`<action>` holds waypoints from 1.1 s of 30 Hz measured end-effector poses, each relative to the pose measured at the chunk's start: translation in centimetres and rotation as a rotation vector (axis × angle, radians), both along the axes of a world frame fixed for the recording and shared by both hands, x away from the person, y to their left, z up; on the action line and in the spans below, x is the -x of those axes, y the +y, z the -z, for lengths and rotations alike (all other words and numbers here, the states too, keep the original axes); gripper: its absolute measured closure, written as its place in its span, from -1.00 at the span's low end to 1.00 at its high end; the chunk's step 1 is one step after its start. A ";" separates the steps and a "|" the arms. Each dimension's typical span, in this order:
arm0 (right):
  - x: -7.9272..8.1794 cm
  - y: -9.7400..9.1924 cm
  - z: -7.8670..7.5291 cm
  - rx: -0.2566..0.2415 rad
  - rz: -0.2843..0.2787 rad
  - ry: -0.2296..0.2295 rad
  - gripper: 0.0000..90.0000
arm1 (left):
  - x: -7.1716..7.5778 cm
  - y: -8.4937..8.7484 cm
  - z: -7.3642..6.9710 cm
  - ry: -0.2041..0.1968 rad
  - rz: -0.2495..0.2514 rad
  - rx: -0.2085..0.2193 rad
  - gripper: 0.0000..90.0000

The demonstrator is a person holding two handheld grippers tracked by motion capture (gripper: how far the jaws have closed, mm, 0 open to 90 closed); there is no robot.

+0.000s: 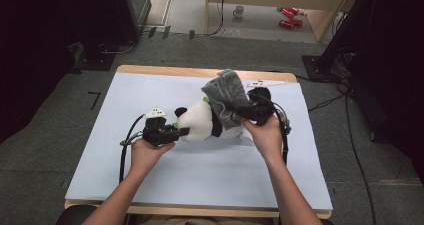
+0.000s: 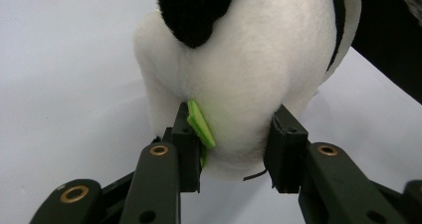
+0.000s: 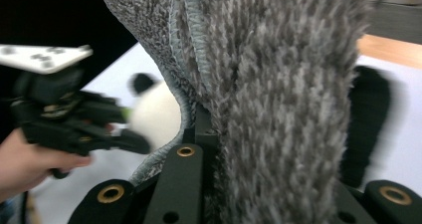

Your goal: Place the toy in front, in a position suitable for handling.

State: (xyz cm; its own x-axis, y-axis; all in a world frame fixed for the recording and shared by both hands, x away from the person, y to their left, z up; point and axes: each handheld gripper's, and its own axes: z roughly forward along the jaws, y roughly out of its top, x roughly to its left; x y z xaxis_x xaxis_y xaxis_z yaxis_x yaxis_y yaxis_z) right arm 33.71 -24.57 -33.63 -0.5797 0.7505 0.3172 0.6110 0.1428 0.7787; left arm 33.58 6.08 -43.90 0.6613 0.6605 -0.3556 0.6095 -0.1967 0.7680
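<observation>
Both forearms are seen entering beside the panda plush (image 1: pixel 200 122), which lies mid-table on the pale blue sheet (image 1: pixel 150 175). Its white head end is gripped between the pads of the left gripper (image 1: pixel 175 131), just left of the plush. A grey towel (image 1: pixel 227 97) is pinched by the right gripper (image 1: pixel 252 112) and held raised over the plush's right end.

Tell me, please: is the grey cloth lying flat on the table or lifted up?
Lifted. The right gripper is shut on the grey cloth, which is bunched and raised above the panda toy, not spread on the table.
</observation>
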 end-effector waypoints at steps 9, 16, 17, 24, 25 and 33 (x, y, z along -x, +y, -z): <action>1.1 5.7 1.2 -0.013 -0.155 0.016 0.77 | 0.7 -0.8 -0.4 -0.025 -0.007 -0.014 0.42; 0.7 7.6 3.8 0.027 -0.170 0.065 0.77 | 1.0 -1.2 -0.8 -0.018 -0.005 -0.018 0.43; 0.5 7.5 4.4 0.034 -0.168 0.069 0.77 | 0.9 -1.1 -0.7 -0.012 -0.002 -0.023 0.43; -0.1 6.0 4.8 0.122 -0.110 0.052 0.77 | -0.2 0.2 -0.2 0.057 -0.019 0.005 0.47; -0.3 5.6 4.9 0.131 -0.096 0.054 0.76 | -0.4 0.4 -0.1 0.067 -0.022 0.012 0.47; -1.5 1.8 4.9 0.103 -0.013 0.083 0.77 | -0.9 0.9 0.0 0.093 -0.019 0.043 0.47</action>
State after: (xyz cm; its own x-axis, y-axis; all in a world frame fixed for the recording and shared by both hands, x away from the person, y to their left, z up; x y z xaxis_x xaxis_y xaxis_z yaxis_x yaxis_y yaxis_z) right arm 35.17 -22.74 -38.53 -0.5648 0.7740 0.2861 0.6700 0.2277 0.7066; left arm 34.43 6.98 -43.87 0.6119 0.6554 -0.4427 0.6816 -0.1530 0.7156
